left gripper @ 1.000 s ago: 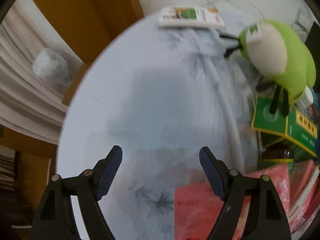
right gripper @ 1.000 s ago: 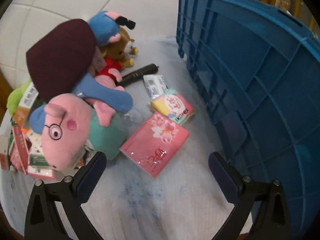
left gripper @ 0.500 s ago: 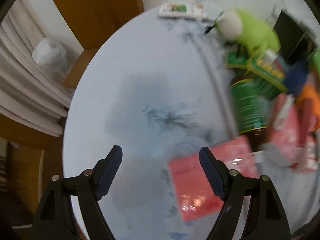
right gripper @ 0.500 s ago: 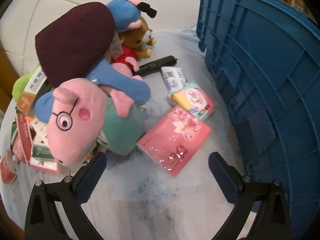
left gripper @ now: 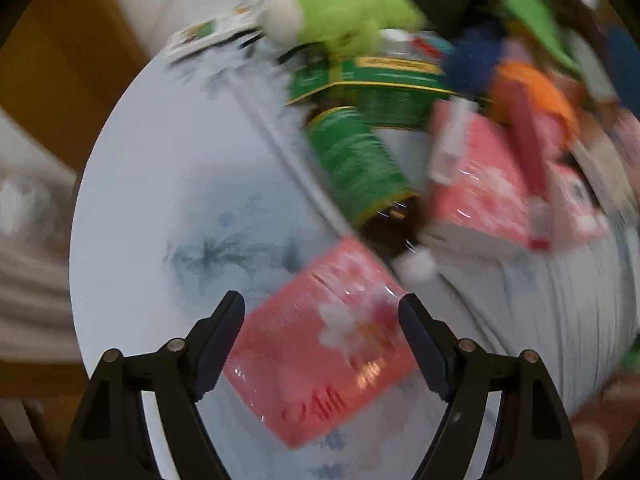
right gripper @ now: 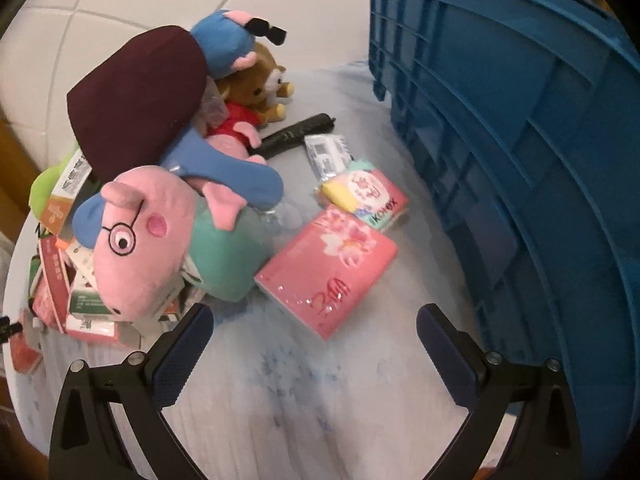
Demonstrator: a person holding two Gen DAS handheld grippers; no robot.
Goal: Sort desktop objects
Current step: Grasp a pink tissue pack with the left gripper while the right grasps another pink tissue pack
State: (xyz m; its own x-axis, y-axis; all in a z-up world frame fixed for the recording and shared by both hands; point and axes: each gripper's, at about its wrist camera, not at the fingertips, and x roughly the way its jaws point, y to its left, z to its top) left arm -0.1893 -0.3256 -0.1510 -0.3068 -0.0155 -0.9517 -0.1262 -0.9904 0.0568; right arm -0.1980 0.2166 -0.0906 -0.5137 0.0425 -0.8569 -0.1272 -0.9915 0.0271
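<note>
Red pack (left gripper: 320,344) lies on the tablecloth (left gripper: 160,184) between the fingers of the left gripper (left gripper: 321,332), jaws wide, pads clear of it; view blurred. Right view: right gripper (right gripper: 314,340) wide open, empty; pink pack (right gripper: 326,268) just ahead, crate (right gripper: 520,160) to its right.

In the right wrist view, a storage crate (right gripper: 520,128) fills the right of the frame, a heap of plush toys (right gripper: 160,208) the left. Between them on the table (right gripper: 320,400) lie two tissue packs (right gripper: 326,270), one behind the other. Small boxes (right gripper: 76,304) sit under the heap at lower left.
</note>
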